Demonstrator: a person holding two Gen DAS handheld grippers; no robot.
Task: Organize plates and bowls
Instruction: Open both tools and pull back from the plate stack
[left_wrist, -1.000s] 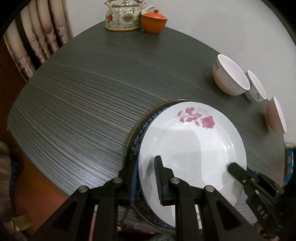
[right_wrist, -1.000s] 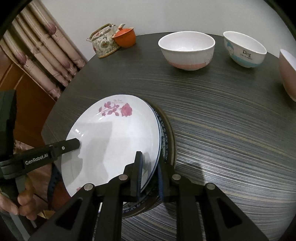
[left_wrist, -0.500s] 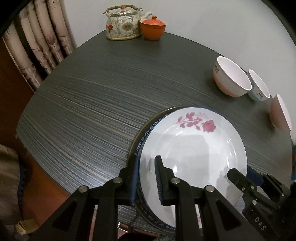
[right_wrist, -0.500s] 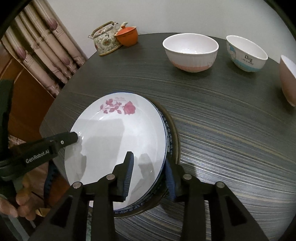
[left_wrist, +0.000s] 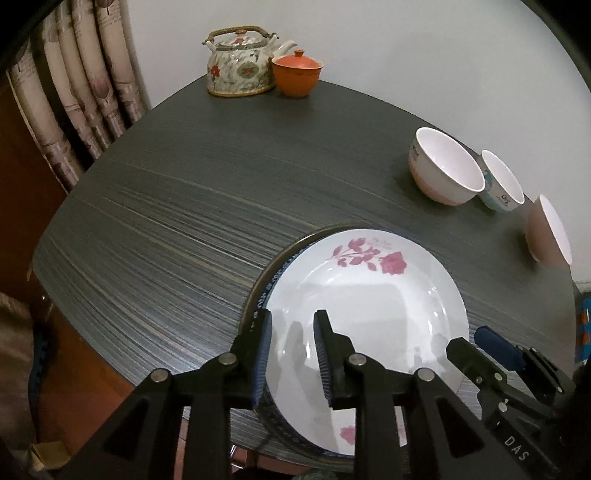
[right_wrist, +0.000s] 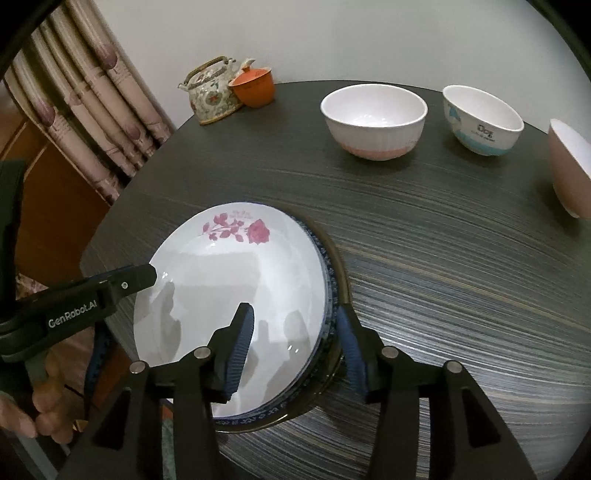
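While both tools (left_wrist: 291, 332) (right_wrist: 295, 325) spread, opening astride the rose plate (right_wrist: 236, 280) rim: lower plates (right_wrist: 330, 295) mostly hidden.

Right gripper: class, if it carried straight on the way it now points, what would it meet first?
Probably the rose plate: the right gripper, jaws opening, straddles that plate's near-right rim atop the plate stack on the table. Depth is hard to judge.

Home dining rm: teapot (left_wrist: 240, 62), curtains (right_wrist: 92, 122), table (left_wrist: 184, 184).
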